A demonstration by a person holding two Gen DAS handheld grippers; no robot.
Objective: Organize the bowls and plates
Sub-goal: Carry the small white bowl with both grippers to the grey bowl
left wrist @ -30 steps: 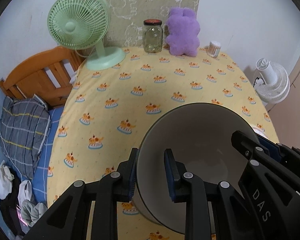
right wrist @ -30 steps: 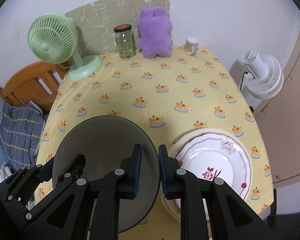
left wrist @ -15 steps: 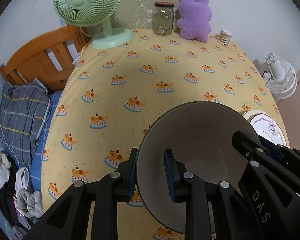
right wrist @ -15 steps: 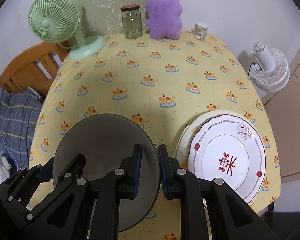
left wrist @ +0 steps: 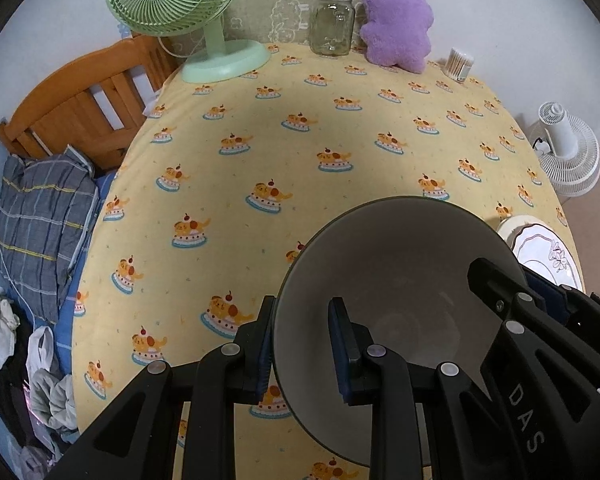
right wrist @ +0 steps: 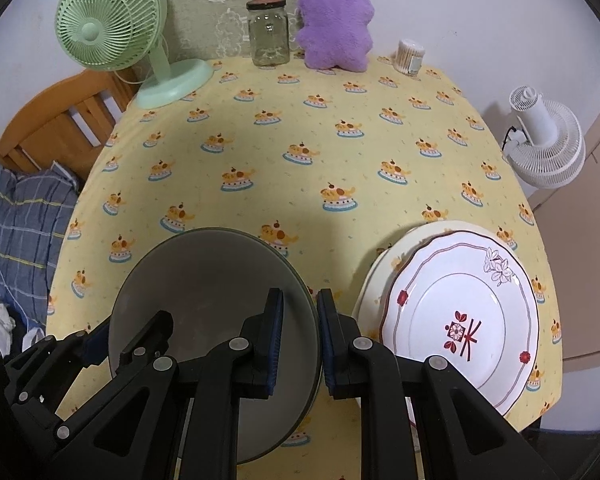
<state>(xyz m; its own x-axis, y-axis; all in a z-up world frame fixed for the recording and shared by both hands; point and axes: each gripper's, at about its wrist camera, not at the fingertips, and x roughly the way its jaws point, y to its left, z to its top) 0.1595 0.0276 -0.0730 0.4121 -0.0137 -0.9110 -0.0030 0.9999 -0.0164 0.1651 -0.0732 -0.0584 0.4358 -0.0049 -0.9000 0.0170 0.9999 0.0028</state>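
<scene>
Left wrist view: the left gripper [left wrist: 302,346] pinches the near-left rim of a round, matte grey ceramic bowl [left wrist: 400,280], one blue-padded finger outside the wall and the other inside. The bowl's inside is smooth and pale grey, with a thin darker edge around the rim and a faint circular base at the bottom. It is carried tilted above the yellow tablecloth printed with small dog-and-cake motifs [left wrist: 320,128]; whether its underside touches the cloth cannot be told. The right gripper [right wrist: 300,334] clamps the opposite side of the same rim, its pads pressed on the wall from both sides.

Right wrist view: the bowl sits at lower left, just beside a stack of two plates [right wrist: 456,312] near the table's right edge. The top plate is white with a scalloped rim, a thin brown line, small red flowers and a red central emblem; a plainer cream plate shows beneath it.

Along the table's far edge stand a mint-green desk fan [right wrist: 108,20], a clear glass jar with a dark lid [right wrist: 268,36], a purple plush toy [right wrist: 336,20] and a small container of cotton swabs [right wrist: 410,56].
</scene>
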